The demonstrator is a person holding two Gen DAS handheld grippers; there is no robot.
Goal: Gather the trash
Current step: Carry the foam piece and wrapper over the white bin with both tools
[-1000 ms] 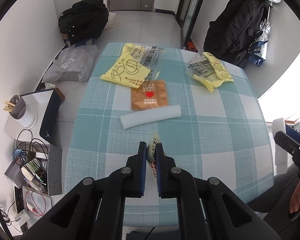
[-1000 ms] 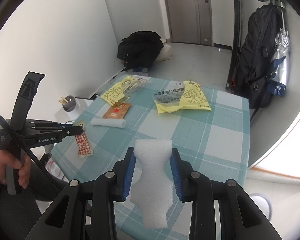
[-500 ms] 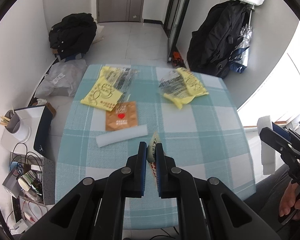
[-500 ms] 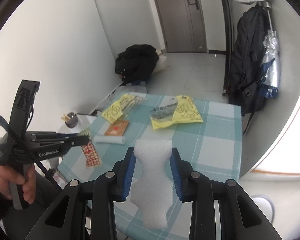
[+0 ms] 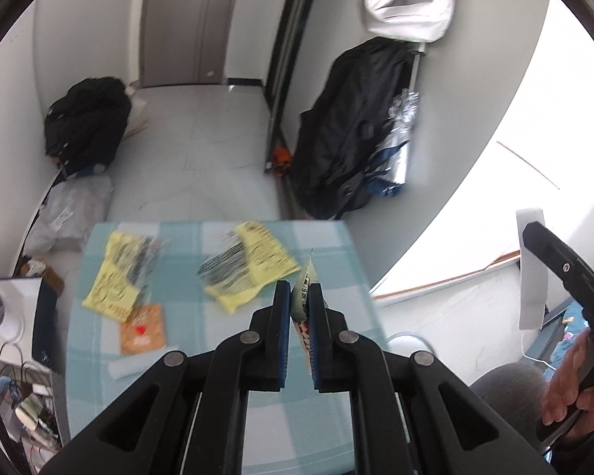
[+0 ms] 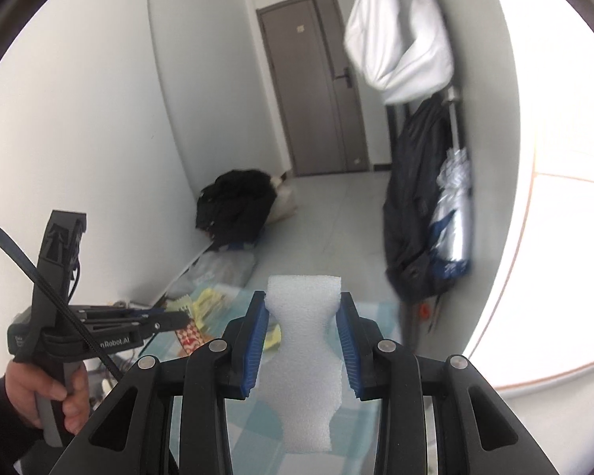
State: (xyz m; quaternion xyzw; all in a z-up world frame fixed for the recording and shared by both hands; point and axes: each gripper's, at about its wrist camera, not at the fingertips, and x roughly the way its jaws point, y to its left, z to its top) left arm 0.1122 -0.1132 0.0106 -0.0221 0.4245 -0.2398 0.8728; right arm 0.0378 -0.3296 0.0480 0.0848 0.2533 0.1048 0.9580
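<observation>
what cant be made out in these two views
- Print on the two yellow bags on the table: left wrist view, motion blur.
- Small wrapper in the left gripper: mostly hidden between the pads.
- White foam roll: partly behind that gripper's arm.
- Table in the right wrist view: mostly covered by the right gripper and its foam sheet.
- No trash bin shows in either view.

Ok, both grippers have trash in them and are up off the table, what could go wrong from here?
1. The left gripper pinches the thin red-and-white wrapper only by its edge; it could slip out.
2. The white foam sheet is squeezed narrow in the right gripper and hangs down floppy, so it may snag or tear.
3. Two yellow packages, an orange packet and a foam roll are still on the checked table, easy to overlook.
</observation>
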